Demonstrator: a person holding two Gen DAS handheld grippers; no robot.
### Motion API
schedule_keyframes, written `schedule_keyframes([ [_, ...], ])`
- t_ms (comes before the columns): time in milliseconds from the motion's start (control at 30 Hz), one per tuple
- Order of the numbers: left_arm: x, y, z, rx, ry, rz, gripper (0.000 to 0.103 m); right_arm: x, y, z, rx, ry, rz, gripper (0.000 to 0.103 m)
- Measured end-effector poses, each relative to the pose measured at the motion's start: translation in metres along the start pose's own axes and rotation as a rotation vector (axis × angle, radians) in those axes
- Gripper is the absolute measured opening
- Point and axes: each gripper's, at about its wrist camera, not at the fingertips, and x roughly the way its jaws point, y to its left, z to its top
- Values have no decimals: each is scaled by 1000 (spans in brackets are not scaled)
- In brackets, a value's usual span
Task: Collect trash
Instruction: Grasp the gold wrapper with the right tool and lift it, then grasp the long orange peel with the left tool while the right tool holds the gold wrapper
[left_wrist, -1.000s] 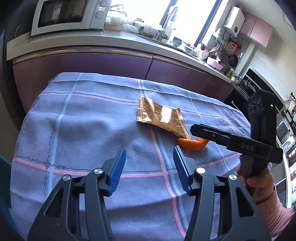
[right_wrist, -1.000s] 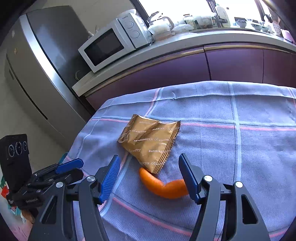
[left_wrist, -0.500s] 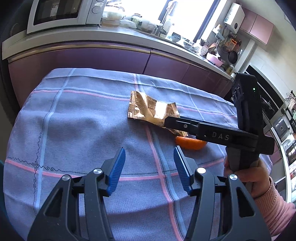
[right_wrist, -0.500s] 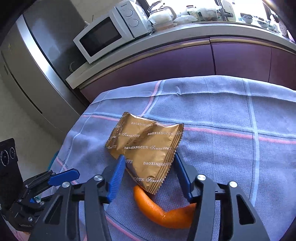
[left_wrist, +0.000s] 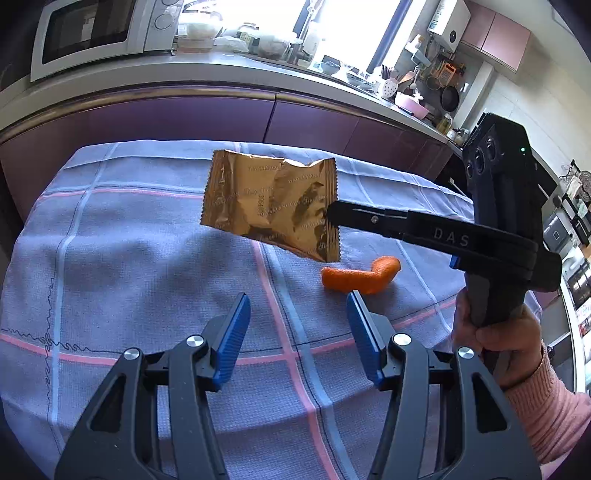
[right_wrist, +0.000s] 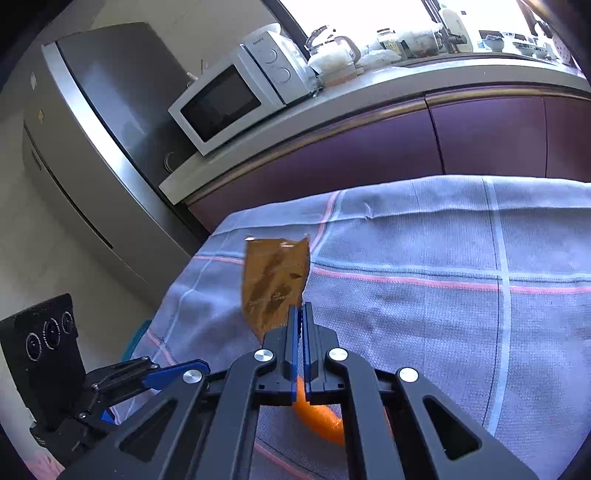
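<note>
A gold snack wrapper (left_wrist: 269, 206) hangs in the air above the checked tablecloth (left_wrist: 129, 258), pinched at its right edge by my right gripper (left_wrist: 330, 216), which is shut on it. From the right wrist camera the wrapper (right_wrist: 275, 282) stands upright just past that gripper (right_wrist: 302, 314). An orange peel (left_wrist: 360, 277) lies on the cloth below; it shows as the orange peel (right_wrist: 319, 417) under the right gripper's frame. My left gripper (left_wrist: 297, 332) is open with nothing between its blue pads, hovering near the peel's left end.
A purple-fronted kitchen counter (left_wrist: 184, 110) runs behind the table, with a white microwave (right_wrist: 236, 96) on it. A steel fridge (right_wrist: 92, 147) stands to the left. A hand in a pink sleeve (left_wrist: 535, 398) holds the right gripper's handle.
The right gripper went from open around the wrapper to shut on it and lifted it off the cloth. The left gripper drifted slightly toward the peel, still open.
</note>
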Motion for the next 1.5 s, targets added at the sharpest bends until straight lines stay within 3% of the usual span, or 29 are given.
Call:
schedule_keyframes([
  [200, 8, -18, 3, 48, 8, -14, 54, -22, -5, 4, 3, -46, 3, 1],
  [367, 17, -49, 7, 158, 8, 4, 54, -42, -30, 0, 49, -68, -31, 1],
  [600, 40, -82, 12, 289, 55, -5, 53, -49, -66, -13, 150, -38, -46, 2],
  [733, 50, -86, 11, 310, 85, -18, 52, -40, -67, -15, 158, -4, -23, 8],
  [800, 50, -88, 11, 314, 87, -27, 51, -33, -64, -15, 151, 14, -14, 18],
  [867, 49, -84, 9, 316, 89, -28, 47, -27, -63, -14, 152, 34, -5, 31],
  [1067, 52, -86, 1, 356, 135, -39, 9, -8, -62, -11, 156, 85, 13, 39],
  [1200, 53, -92, -11, 395, 138, -23, 10, -2, -59, -6, 150, 99, 25, 42],
  [1300, 48, -90, -12, 381, 131, -40, 12, 3, -54, -4, 131, 107, 23, 41],
  [1367, 45, -88, -13, 376, 126, -36, 12, 7, -51, -5, 118, 122, 21, 15],
  [1433, 41, -86, -14, 366, 118, -36, 12, 11, -51, -7, 117, 136, 20, 5],
  [1500, 37, -82, -14, 352, 105, -32, 14, 9, -50, -7, 114, 125, 25, 3],
])
